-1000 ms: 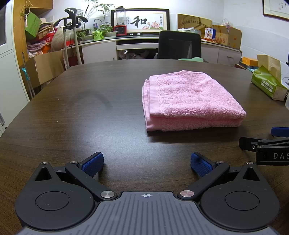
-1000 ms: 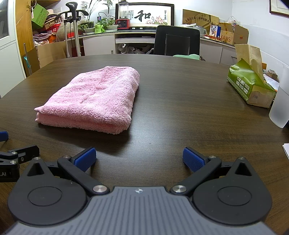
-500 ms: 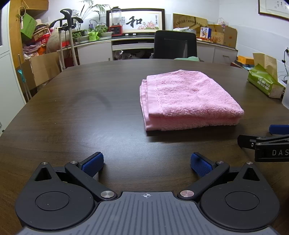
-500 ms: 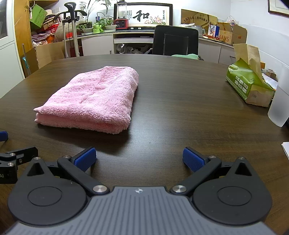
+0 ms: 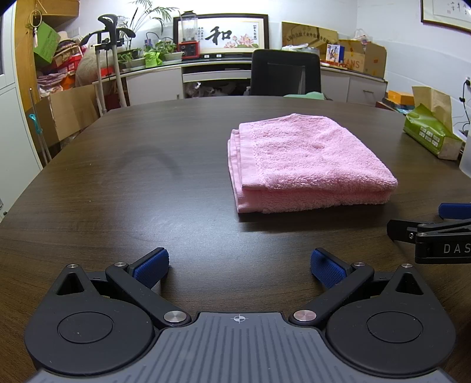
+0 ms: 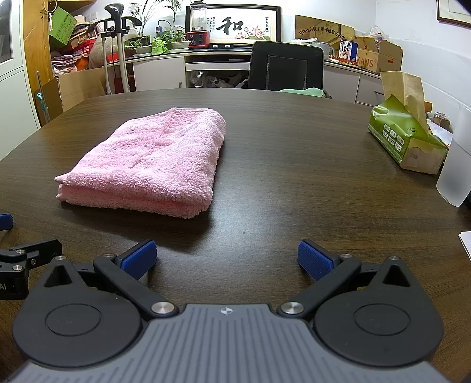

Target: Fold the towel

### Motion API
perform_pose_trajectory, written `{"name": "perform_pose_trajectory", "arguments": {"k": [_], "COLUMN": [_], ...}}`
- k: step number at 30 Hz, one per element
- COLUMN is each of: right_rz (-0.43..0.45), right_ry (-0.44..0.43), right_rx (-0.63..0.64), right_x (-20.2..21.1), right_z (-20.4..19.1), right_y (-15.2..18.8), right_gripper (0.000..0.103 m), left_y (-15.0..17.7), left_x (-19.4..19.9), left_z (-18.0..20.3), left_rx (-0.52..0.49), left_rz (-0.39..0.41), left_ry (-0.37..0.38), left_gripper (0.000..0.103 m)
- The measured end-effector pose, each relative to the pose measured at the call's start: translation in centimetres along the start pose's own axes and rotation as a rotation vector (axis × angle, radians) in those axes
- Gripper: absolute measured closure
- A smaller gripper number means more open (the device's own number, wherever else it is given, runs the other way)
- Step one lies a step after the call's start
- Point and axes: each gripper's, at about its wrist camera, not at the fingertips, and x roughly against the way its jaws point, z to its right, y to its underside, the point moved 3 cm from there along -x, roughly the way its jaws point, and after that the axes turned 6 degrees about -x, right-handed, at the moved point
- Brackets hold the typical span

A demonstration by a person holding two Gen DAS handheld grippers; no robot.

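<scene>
Lying folded, towel (image 5: 306,165) clear of table (image 5: 117,188) edges.

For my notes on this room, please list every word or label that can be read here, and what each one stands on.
"和": framed picture on the back counter.
"KANS": cardboard box; first letters hidden.
"DAS": right hand-held gripper, cut off by the frame edge.
"AI": left hand-held gripper, cut off.
Tissue pack print, small picture script, other boxes: too small to read.

Dark wooden table (image 6: 294,165) bears a green tissue box (image 6: 406,138) near its right edge; frosted cup (image 6: 456,165) just beside the box; black chair (image 6: 287,69) behind the table.
</scene>
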Motion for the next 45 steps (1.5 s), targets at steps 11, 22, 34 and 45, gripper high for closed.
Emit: {"name": "perform_pose_trajectory", "arguments": {"k": [11, 22, 34, 45], "right_rz": [0.000, 0.000, 0.000, 0.000], "right_ry": [0.000, 0.000, 0.000, 0.000], "right_rx": [0.000, 0.000, 0.000, 0.000], "right_x": [-0.01, -0.01, -0.01, 0.00], "right_z": [-0.01, -0.01, -0.01, -0.02], "right_y": [0.01, 0.01, 0.01, 0.01], "right_gripper": [0.000, 0.000, 0.000, 0.000], "left_y": [0.00, 0.07, 0.09, 0.12], "left_x": [0.02, 0.09, 0.09, 0.11], "left_z": [0.11, 0.33, 0.17, 0.13], "left_rx": [-0.001, -0.010, -0.010, -0.010], "left_rz": [0.000, 0.002, 0.002, 0.002], "left_ry": [0.001, 0.013, 0.014, 0.015], "left_gripper": [0.000, 0.000, 0.000, 0.000]}}
